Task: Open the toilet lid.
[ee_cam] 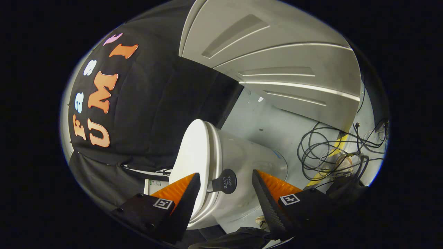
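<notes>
At the bottom centre of the frame, we see the gripper (225, 193) with its two fingers spread wide apart, gripping nothing. Between them sits the white toilet (238, 155), which appears tipped on its side because the camera is rolled. Its lid (192, 155) is the smooth pale oval facing the left of the frame, and it lies closed against the seat and bowl. A round black tab (225, 181) juts out from the seam of the lid, just ahead of the fingers and nearer the left one; we cannot tell for certain whether it is fixed to the lid or to the seat beneath.

In the left half of the frame hangs the black cloth wall (152, 114), close behind the lid. A panelled white door (277, 62) spans the upper right. Below it, the grey floor (273, 128) runs to a tangle of black cables (322, 152) at the right, lying over a yellow strip (337, 145). Near the left finger, a small white box (154, 186) rests against the cloth.
</notes>
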Demonstrator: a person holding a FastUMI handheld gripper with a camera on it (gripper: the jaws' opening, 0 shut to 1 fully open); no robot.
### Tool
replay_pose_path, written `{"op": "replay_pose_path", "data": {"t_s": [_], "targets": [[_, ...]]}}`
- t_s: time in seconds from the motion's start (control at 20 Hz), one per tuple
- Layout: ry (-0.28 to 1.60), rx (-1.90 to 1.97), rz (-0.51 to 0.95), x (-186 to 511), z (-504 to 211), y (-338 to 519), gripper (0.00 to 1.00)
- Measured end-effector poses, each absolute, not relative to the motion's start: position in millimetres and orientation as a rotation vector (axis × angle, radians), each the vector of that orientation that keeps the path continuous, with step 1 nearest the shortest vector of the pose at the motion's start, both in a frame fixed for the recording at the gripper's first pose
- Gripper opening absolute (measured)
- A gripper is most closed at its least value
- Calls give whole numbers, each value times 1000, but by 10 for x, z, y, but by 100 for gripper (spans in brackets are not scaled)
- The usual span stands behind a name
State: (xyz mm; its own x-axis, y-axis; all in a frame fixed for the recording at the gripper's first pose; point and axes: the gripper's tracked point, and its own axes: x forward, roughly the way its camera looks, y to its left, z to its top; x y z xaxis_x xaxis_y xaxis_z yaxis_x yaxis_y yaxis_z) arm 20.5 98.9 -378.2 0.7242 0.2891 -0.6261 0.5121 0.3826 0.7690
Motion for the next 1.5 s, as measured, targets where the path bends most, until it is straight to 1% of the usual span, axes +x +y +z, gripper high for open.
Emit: {"op": "replay_pose_path", "data": {"t_s": [0.15, 0.25, 0.35, 0.4, 0.6, 0.65, 0.7, 0.75, 0.85, 0.9, 0.95, 1.0, 1.15, 1.2, 1.5], "targets": [[812, 1204, -179, 216, -3876, 989, 93], [828, 1221, -191, 217, -3932, 1010, 81], [835, 1223, -187, 210, -3935, 1025, 64], [846, 1226, -181, 202, -3950, 1059, 52], [867, 1238, -164, 175, -3948, 1126, 52], [861, 1263, -132, 186, -3894, 1151, 52], [862, 1271, -128, 161, -3856, 1159, 35], [866, 1273, -128, 176, -3888, 1166, 30], [860, 1284, -118, 171, -3867, 1162, 27], [858, 1301, -119, 175, -3834, 1144, 21], [852, 1310, -101, 177, -3798, 1144, 21], [846, 1319, -108, 177, -3800, 1143, 15], [830, 1322, -100, 181, -3752, 1122, 14], [826, 1316, -100, 194, -3754, 1133, 8], [827, 1318, -100, 163, -3746, 1147, 8]]}}
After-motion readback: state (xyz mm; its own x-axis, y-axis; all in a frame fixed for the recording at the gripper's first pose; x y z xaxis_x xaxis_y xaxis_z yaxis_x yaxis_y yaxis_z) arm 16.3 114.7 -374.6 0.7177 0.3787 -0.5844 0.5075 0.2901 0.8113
